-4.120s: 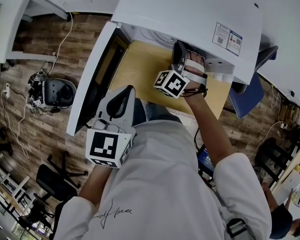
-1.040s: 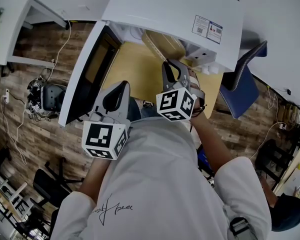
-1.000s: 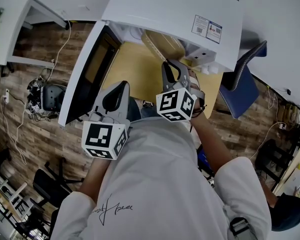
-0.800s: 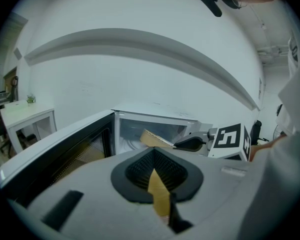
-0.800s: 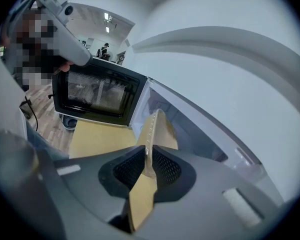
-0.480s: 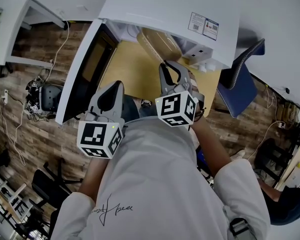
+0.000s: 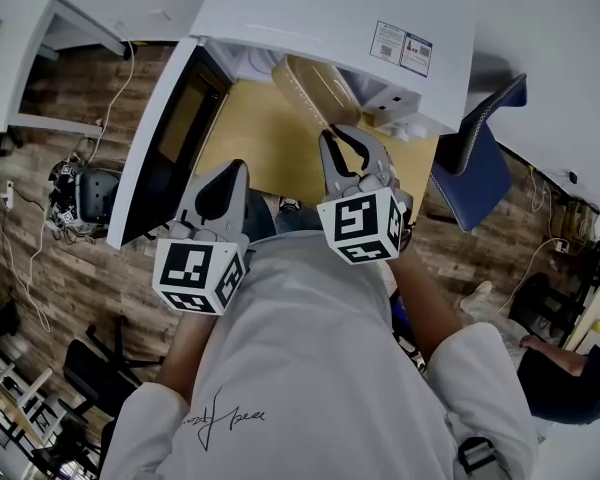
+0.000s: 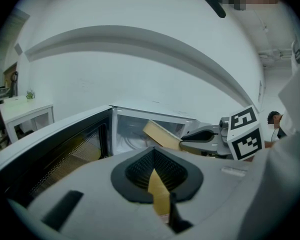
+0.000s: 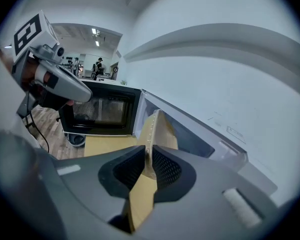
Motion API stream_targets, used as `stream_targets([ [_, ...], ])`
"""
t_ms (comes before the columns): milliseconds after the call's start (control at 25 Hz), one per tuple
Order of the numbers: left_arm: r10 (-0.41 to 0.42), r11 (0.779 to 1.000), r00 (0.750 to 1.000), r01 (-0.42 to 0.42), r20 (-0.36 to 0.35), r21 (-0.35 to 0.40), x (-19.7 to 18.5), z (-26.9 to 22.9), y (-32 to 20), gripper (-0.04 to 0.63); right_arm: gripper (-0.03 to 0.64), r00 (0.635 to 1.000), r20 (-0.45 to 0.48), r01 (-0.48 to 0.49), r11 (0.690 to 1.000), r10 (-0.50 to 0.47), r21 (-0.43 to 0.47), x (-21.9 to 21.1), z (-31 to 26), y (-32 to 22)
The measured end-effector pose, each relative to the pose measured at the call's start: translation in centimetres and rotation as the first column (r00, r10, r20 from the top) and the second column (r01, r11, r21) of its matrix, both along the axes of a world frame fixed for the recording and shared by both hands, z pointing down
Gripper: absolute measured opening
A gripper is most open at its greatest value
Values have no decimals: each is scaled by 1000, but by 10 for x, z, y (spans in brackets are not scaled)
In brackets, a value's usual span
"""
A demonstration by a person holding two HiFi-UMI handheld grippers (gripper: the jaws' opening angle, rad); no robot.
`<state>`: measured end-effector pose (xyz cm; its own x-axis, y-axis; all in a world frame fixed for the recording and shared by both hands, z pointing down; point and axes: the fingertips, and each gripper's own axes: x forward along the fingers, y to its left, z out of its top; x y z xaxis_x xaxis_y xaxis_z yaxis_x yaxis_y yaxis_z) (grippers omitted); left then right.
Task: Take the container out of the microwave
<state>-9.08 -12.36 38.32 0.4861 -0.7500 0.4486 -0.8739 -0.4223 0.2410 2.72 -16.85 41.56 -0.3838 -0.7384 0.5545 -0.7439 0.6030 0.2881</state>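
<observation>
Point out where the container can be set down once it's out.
Free: the bare tabletop in front of the microwave, between its open door and the right gripper. Crowded: the microwave's mouth, where that gripper holds the tilted container, and the table's near edge by the left gripper.

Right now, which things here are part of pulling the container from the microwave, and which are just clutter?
Job:
container, gripped at its rim by the right claw
microwave
its open door

Lying about:
blue chair
dark gear with cables on the floor
white desk
left claw, shut
</observation>
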Motion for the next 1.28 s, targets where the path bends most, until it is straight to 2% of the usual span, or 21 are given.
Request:
stream_targets([
  [320,-4,1000,1000,4,-3,-6,-1,1,2,-6,58,987,160,-10,997,23,-83,-3,-2,11],
  [760,-31,999,999,30,-15,-16,-10,4,5,-6,58,964,256,-28,987,68,-159,3,3,25],
  [1000,-39,999,999,39,-26,-14,-12,4,6,-6,58,936,336,-48,983,106,-176,10,-3,25],
  [1280,-37,999,998,36,-42,-22,-11,5,2,-6,58,905,404,-35,969,135,-245,15,0,25],
])
